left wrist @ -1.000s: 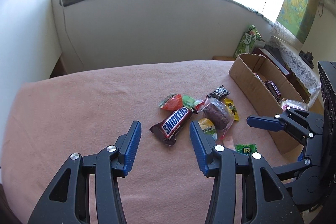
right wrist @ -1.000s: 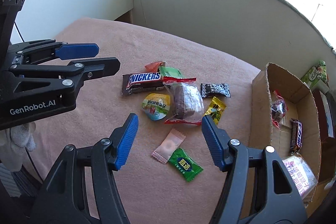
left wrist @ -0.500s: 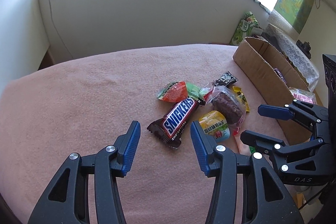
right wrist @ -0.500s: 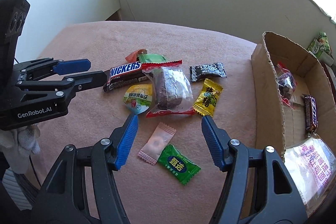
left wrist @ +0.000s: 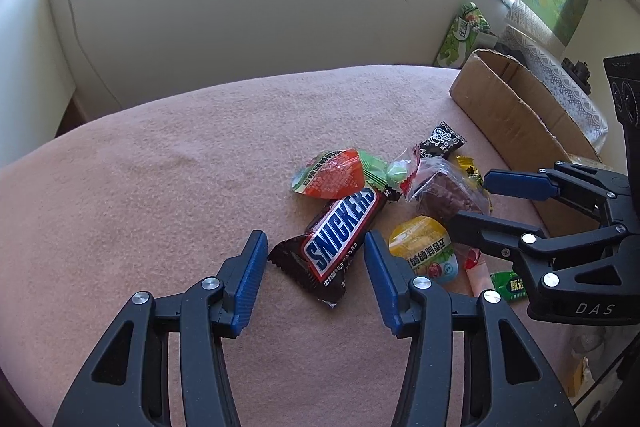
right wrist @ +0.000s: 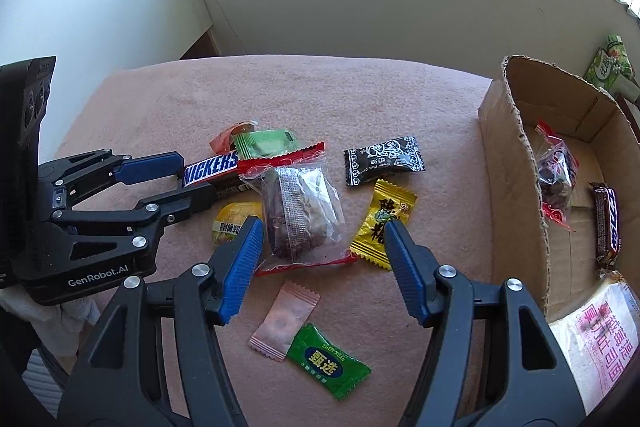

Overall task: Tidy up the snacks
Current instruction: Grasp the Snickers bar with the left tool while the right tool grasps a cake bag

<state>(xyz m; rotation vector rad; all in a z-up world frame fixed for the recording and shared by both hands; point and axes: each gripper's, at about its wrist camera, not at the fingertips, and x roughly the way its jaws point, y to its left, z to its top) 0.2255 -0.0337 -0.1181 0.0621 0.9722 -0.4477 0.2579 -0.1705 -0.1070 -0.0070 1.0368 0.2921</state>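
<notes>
Left wrist view: left gripper (left wrist: 316,259) is pointing down at the snack pile, jaws apart and holding nothing, the chocolate bar's (left wrist: 342,233) near end lying between the blue pads.
Chocolate bar: is lying flat on the pink blanket (left wrist: 160,187), at the left of the pile; judged light, fairly stiff, with a slick wrapper; best taken across its narrow width.
Round yellow snack (left wrist: 424,251): is sitting just beside the bar's right side, likely to be nudged.
Right wrist view: right gripper (right wrist: 324,259) is hanging open and empty over the clear-wrapped cake (right wrist: 302,215).
Clear-wrapped cake: is resting mid-pile; judged soft and crushable, its film loose and slippery; a gentle hold across the middle looks safest.
Yellow candy (right wrist: 384,223): is lying against the right pad's tip.
Pink sachet (right wrist: 285,321) and green candy (right wrist: 328,367): are touching, nearest the camera.
Cardboard box (right wrist: 516,167): is standing open at the right, already holding a few snacks; its raised ragged wall needs clearing.
Open room: bare blanket is lying left of and beyond the pile; the two grippers are working close together.
</notes>
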